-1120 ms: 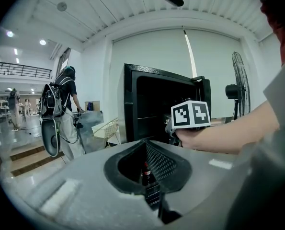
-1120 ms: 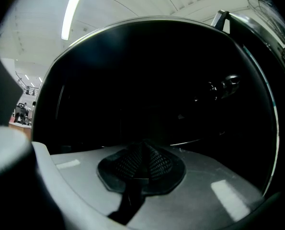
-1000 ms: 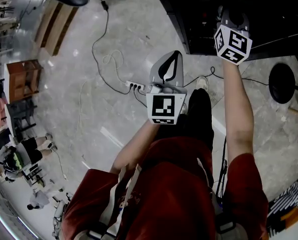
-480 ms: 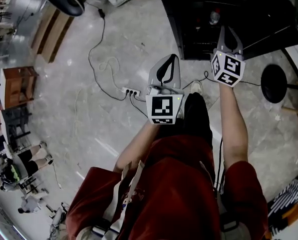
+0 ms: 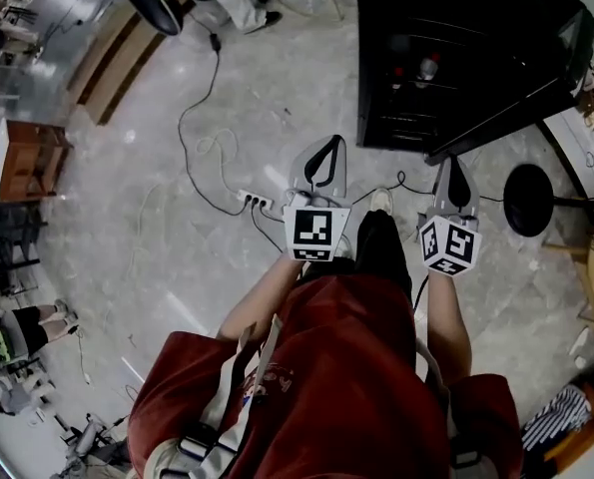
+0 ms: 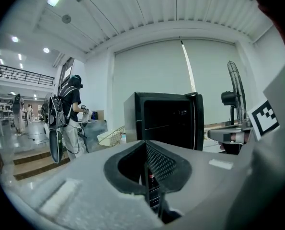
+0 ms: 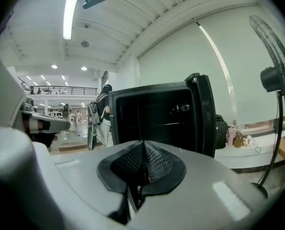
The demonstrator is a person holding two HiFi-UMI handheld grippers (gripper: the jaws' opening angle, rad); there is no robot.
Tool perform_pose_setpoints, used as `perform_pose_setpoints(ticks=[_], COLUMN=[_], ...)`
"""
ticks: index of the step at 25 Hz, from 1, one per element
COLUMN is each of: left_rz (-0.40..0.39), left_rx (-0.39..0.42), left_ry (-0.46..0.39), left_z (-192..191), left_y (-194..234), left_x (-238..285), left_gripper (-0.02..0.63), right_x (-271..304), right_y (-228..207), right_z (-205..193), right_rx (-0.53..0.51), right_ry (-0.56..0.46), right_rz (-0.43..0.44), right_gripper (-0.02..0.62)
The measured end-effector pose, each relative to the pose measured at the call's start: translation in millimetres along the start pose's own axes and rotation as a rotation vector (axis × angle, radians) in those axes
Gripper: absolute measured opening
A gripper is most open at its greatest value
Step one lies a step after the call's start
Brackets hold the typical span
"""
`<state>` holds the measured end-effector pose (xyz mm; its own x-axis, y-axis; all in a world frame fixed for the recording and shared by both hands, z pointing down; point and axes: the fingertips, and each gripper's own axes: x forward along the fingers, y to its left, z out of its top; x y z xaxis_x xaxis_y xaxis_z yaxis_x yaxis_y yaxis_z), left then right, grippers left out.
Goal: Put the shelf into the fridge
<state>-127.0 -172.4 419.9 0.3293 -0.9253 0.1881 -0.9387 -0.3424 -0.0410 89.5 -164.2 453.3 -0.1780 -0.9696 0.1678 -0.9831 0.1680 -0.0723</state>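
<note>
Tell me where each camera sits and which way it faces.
Head view: on the person's head, looking steeply down at floor and open black fridge; shows red shirt, forearms, left gripper, right gripper.
Left gripper view: on the left gripper, looking along its shut jaws at the fridge; right gripper at right.
Right gripper view: on the right gripper, facing the fridge over its shut jaws; left gripper at left.
Shared: all see the fridge.

Bright ceiling strip light, sheen on pale floor, fridge interior dark, fisheye-warped edges
</note>
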Motion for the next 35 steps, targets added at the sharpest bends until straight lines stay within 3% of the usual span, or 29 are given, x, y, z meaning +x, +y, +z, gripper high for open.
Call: perform_pose_setpoints(ticks=[6, 12, 18, 22, 28, 35], left_rz=[0.011, 0.043, 0.058, 0.087, 0.086, 0.069], left_rx=[0.029, 0.057, 0.075, 0.102, 0.131, 0.112], left_ry=[-0.049, -0.108, -0.248, -0.294, -0.333, -0.328], left_z=[21, 42, 94, 117, 130, 129], left_y=[5, 17, 27, 36, 41, 41], left_x=[-36, -63, -94, -106, -114, -115], left_gripper=[0.006, 0.006, 0.006, 0.006, 0.006, 0.006], right_x=[-64, -86, -92, -95, -98, -94], right_y=[33, 46, 60, 67, 69, 74], right_z=[34, 75, 135, 168, 188, 182], right_rx=[-0.068, -0.091, -0.047, -0.083, -0.096, -0.11], right_ry=[-0.026, -0.118, -0.217, -0.288, -0.345, -0.312], right_rz=[0.105, 0.106, 0.112, 0.098, 0.067, 0.078], right_gripper=[-0.003, -0.004, -0.005, -0.005, -0.005, -0.005])
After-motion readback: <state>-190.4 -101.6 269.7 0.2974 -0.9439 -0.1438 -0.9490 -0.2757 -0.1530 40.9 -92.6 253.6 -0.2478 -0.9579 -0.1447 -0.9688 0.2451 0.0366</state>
